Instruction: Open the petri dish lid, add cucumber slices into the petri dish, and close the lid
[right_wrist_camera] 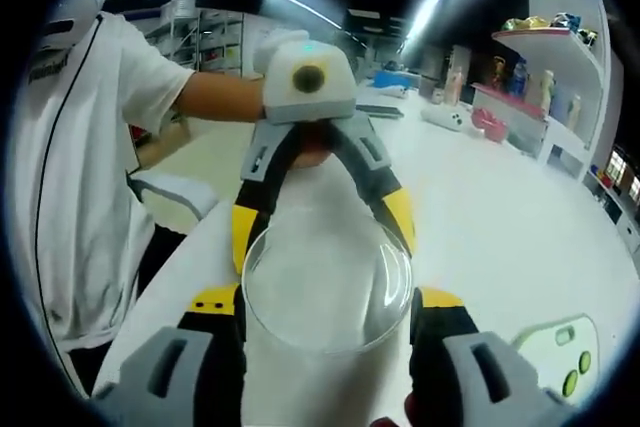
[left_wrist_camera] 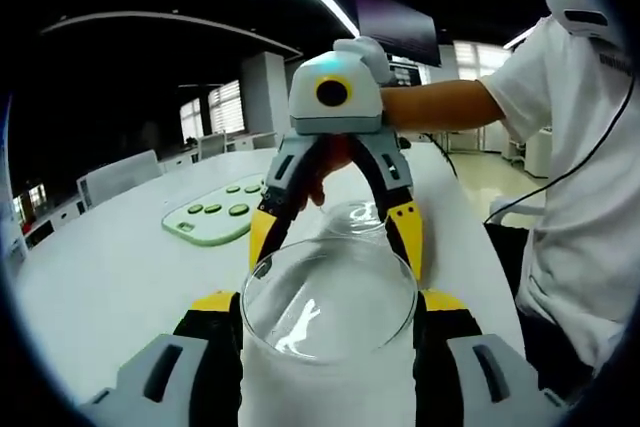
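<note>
Facing each other over the white bench, the 2 tools each grip a clear glass piece: the left tool holds the petri dish, the right tool the lid, though which piece is which is hard to tell. Cucumber slices lie on a green board behind; the board is cut off in the right gripper view.

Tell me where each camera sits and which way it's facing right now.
Left gripper view: rides the left gripper, looks across the dish at the right gripper; forearm and shirt on the right.
Right gripper view: rides the right gripper, looks back across the dish at the left gripper; shirt on the left, shelves beyond.
Shared: dish, both grippers, shirt, table, board with slices.
</note>
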Demonstrator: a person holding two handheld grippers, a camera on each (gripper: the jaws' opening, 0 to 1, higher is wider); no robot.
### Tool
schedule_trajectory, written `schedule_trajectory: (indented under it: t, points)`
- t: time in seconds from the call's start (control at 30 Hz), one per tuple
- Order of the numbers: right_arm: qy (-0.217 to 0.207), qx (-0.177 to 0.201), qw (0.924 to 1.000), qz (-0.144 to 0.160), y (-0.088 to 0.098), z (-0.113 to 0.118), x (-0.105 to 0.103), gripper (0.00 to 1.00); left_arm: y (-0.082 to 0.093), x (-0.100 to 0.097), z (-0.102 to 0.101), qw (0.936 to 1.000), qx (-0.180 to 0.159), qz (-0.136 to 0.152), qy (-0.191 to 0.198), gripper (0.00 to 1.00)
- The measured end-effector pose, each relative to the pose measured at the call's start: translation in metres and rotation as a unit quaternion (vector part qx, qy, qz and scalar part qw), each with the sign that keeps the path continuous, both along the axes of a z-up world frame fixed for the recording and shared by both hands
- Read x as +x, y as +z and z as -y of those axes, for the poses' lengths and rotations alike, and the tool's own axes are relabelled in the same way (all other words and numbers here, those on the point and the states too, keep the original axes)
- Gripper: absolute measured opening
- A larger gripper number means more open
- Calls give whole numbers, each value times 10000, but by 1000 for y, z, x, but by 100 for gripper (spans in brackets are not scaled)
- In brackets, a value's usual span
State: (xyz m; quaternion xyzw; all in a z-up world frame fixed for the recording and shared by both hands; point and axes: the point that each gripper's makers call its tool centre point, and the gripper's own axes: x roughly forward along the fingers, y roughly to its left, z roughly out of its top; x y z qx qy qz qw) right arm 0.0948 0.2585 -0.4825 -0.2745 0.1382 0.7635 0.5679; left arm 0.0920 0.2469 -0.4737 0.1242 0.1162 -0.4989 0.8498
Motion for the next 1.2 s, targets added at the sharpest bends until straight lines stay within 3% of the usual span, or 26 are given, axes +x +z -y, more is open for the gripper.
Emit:
schedule_trajectory:
  t: [0.83,1.2]
  points:
    - [-17,-75,9999,-85,-11,-1,13,65,-11,4,-3,9998,12,-196,43,69]
    - [-27,-89,9999,-89,-12,-2,5,66,-13,4,-5,9996,-40,-292,50,70]
